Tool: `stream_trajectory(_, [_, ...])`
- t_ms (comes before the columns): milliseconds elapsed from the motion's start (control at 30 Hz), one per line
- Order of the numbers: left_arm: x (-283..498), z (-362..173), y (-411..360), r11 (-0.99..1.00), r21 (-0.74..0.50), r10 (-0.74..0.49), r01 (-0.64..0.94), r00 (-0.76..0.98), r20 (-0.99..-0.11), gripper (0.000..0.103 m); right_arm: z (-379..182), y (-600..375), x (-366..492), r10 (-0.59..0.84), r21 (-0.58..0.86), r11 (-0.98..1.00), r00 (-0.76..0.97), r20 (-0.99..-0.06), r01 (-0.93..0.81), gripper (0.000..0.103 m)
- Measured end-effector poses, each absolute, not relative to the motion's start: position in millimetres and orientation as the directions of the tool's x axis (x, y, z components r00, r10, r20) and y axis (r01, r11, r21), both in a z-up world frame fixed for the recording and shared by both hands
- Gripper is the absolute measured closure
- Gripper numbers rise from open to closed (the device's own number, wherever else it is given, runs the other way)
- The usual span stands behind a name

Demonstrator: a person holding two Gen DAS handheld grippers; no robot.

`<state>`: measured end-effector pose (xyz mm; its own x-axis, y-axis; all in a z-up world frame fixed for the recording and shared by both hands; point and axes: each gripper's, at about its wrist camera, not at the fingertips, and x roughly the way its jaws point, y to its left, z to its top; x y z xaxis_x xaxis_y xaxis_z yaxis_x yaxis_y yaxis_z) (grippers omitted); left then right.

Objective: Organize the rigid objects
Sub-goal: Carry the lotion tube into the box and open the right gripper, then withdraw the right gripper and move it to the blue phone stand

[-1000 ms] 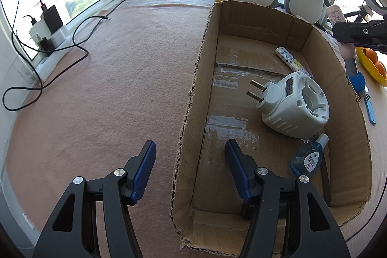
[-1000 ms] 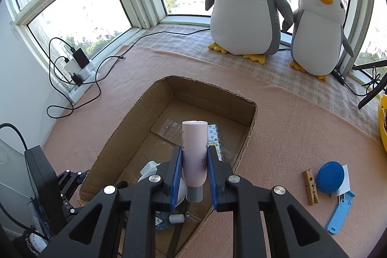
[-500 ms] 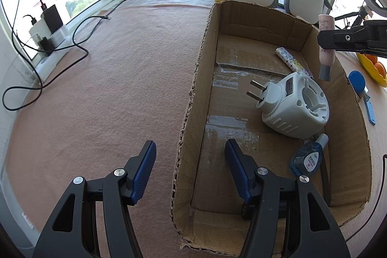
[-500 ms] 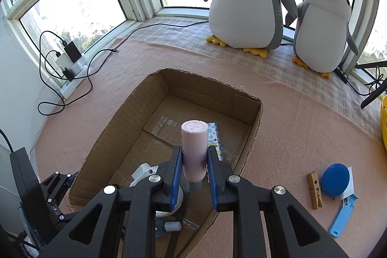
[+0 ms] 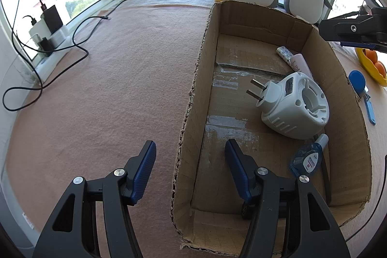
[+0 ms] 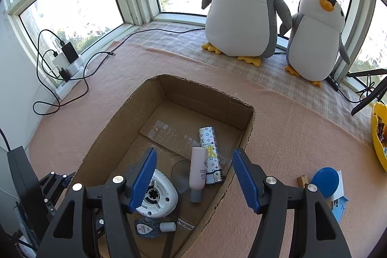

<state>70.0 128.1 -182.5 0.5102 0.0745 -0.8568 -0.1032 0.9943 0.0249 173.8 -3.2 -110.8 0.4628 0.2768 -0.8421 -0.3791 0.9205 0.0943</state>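
Observation:
An open cardboard box (image 6: 205, 93) lies on the pink cloth. In it lie a pink bottle (image 6: 197, 171), a patterned lighter (image 6: 210, 151), a white plug-in device (image 6: 157, 197) and a small blue bottle (image 6: 147, 229). My right gripper (image 6: 193, 152) hovers above the box, its jaws opening with nothing between them; the pink bottle rests on the box floor below. In the left wrist view, my left gripper (image 5: 189, 156) stands open astride the near wall of the box (image 5: 188, 113) without pressing it. The same view shows the pink bottle (image 5: 301, 65) beside the white device (image 5: 295, 105).
Right of the box on the cloth lie a blue disc (image 6: 325, 181), a wooden clothespin (image 6: 302, 180) and a blue cutter (image 6: 339, 207). A yellow bowl (image 6: 377, 137) sits at the far right. Two plush penguins (image 6: 241, 4) stand by the window; a power strip (image 6: 70, 64) with cables lies left.
The right gripper let go of the pink bottle, which dropped and now lies in the box beside the lighter. Its jaws have spread wide. The left gripper has not moved.

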Motion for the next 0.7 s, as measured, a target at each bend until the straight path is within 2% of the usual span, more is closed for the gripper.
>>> stream_trajectory(367, [70,-182,129,0.994,0.026,0.075,-0.103,0.510,-0.857,0.043,-105,-15,166,0.264,0.087,0.929,0.478,-0.838,-0.361,0.038])
stream_trajectory(700, [70,-182,129,0.994,0.026,0.075,-0.102,0.511,-0.856,0.043,-100,-66,155,0.215,0.083,0.959,0.512,-0.832,-0.269,0.036])
